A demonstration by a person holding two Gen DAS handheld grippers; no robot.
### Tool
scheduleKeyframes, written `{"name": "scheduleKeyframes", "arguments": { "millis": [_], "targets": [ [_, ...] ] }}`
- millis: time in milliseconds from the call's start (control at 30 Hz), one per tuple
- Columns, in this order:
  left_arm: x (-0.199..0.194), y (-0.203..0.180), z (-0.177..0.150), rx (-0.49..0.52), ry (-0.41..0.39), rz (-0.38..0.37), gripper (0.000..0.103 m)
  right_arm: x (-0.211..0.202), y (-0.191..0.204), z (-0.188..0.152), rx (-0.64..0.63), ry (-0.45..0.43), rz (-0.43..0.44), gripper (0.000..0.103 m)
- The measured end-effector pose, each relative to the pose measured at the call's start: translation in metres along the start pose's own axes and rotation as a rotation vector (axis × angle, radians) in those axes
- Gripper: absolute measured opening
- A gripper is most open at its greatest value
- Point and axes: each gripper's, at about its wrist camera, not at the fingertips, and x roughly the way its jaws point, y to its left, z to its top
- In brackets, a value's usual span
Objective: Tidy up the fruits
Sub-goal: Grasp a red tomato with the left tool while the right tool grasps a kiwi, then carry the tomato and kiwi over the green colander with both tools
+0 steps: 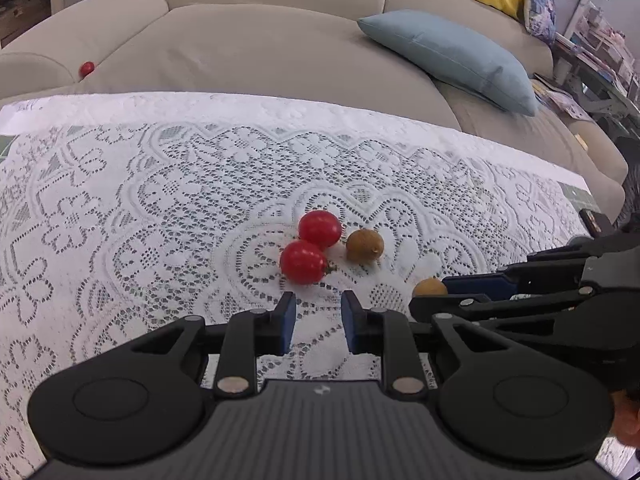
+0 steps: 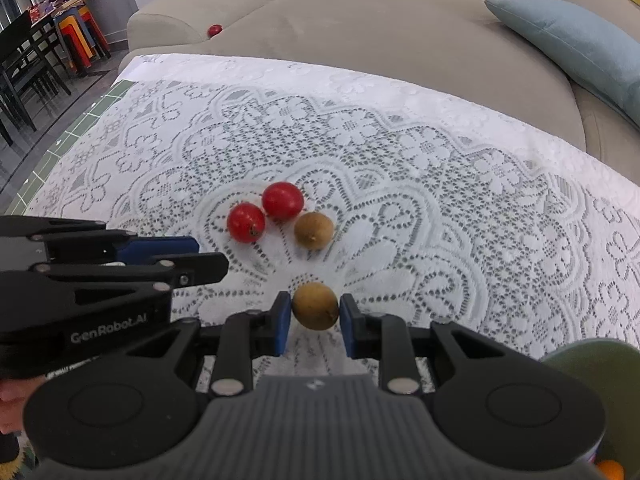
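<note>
Two red cherry tomatoes (image 1: 304,261) (image 1: 320,228) and a brown longan (image 1: 364,245) lie together on the white lace tablecloth (image 1: 120,200). My left gripper (image 1: 319,322) is open and empty, just short of the near tomato. My right gripper (image 2: 315,318) is shut on a second brown longan (image 2: 315,306), just above the cloth; that longan also shows in the left wrist view (image 1: 430,288). The right wrist view shows the tomatoes (image 2: 245,223) (image 2: 282,201), the loose longan (image 2: 314,230) and the left gripper's fingers (image 2: 188,266).
A beige sofa (image 1: 260,40) runs behind the table, with a light blue pillow (image 1: 452,56) and a third red tomato (image 1: 87,68) on it. A green container (image 2: 592,364) sits at the right wrist view's lower right. Dark chairs (image 2: 24,68) stand far left.
</note>
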Motion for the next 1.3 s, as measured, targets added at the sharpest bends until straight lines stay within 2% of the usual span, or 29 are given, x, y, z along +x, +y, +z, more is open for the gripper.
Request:
{"name": "scheduleKeyframes", "arguments": {
  "millis": [233, 667, 1000, 1300],
  "targets": [
    [0.001, 0.01, 0.008, -0.032, -0.031, -0.014, 0.03, 0.006, -0.013, 0.004, 0.045, 0.01, -0.002, 0.023],
    [0.032, 0.015, 0.02, -0.07, -0.033, -0.033, 0.034, 0.013, -0.018, 0.008, 0.048, 0.022, 0.001, 0.023],
    [0.044, 0.017, 0.02, -0.073, 0.006, -0.018, 0.034, 0.016, -0.018, 0.008, 0.054, 0.026, 0.001, 0.023],
    [0.031, 0.018, 0.015, -0.089, -0.014, -0.019, 0.031, 0.011, -0.019, 0.007, 0.061, 0.017, 0.018, 0.023]
  ]
}}
